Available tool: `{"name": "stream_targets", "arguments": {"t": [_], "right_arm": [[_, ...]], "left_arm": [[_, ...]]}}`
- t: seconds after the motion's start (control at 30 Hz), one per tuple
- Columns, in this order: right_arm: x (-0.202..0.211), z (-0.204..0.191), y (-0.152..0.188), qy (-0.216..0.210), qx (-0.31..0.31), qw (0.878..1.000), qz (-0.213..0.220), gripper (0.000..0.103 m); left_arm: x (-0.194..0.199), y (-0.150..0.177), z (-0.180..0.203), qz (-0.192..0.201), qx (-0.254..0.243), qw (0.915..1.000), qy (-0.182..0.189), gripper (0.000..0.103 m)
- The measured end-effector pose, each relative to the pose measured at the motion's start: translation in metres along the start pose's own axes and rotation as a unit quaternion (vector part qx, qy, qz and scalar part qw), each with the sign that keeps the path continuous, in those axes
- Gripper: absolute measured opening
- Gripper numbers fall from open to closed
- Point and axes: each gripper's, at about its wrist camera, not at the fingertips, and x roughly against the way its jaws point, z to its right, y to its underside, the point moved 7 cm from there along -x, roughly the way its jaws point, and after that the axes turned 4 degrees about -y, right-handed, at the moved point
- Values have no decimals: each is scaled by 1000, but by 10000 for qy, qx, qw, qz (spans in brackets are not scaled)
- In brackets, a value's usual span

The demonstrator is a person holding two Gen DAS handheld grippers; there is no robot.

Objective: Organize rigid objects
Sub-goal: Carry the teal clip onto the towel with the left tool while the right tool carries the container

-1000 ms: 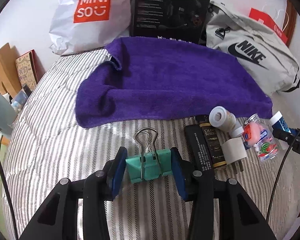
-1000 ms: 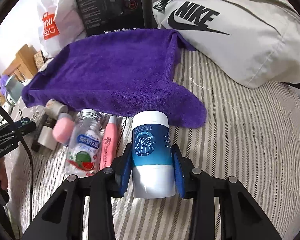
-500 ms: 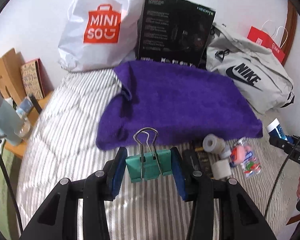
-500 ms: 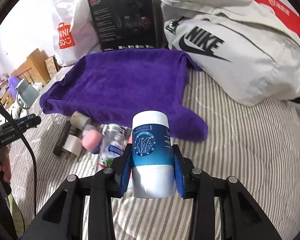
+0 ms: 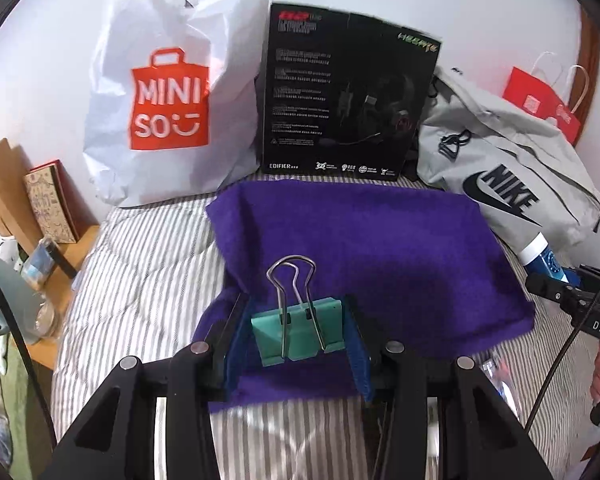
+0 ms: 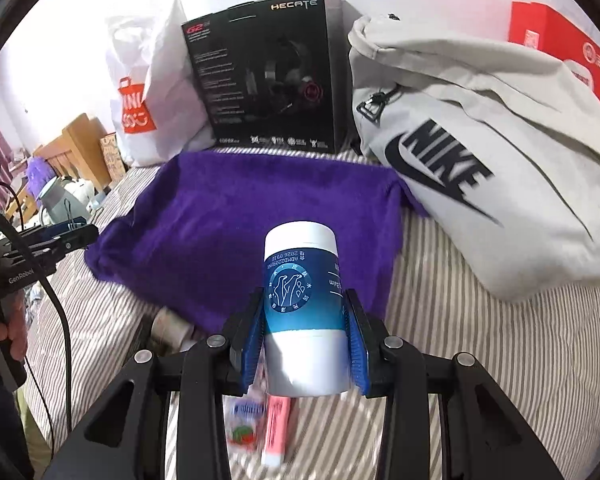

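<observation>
My left tongs (image 5: 298, 338) pinch the green binder clip (image 5: 298, 334) by its sides, my right tongs (image 6: 304, 338) squeeze the blue-and-white tube (image 6: 302, 308); both are lifted over the purple towel (image 5: 380, 248), apparently where they get laid out.

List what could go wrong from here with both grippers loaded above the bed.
1. The left gripper pinches the green binder clip by its end faces, with the wire handles free; it could pivot or slip out.
2. The right gripper holds the blue-and-white tube around a smooth round body, which could slide.
3. The purple towel lies on a soft striped bed; the tube may tip over if stood there.
</observation>
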Motion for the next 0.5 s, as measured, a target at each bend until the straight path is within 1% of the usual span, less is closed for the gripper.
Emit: {"name": "stream_targets", "arguments": {"t": [0.13, 0.23, 0.3, 0.5], "right_arm": [[-24, 5, -18, -3, 3, 10000, -74, 37], [-47, 9, -30, -49, -9, 9998, -177, 37], [-63, 12, -36, -2, 7, 9997, -254, 37], [-105, 18, -48, 81, 68, 9988, -484, 37]], "left_arm": [[-21, -17, 7, -54, -96, 9999, -7, 42], [-41, -29, 12, -107, -96, 9999, 57, 42], [-55, -35, 14, -125, -80, 9999, 84, 42], [-101, -42, 24, -359, -107, 9992, 142, 42]]}}
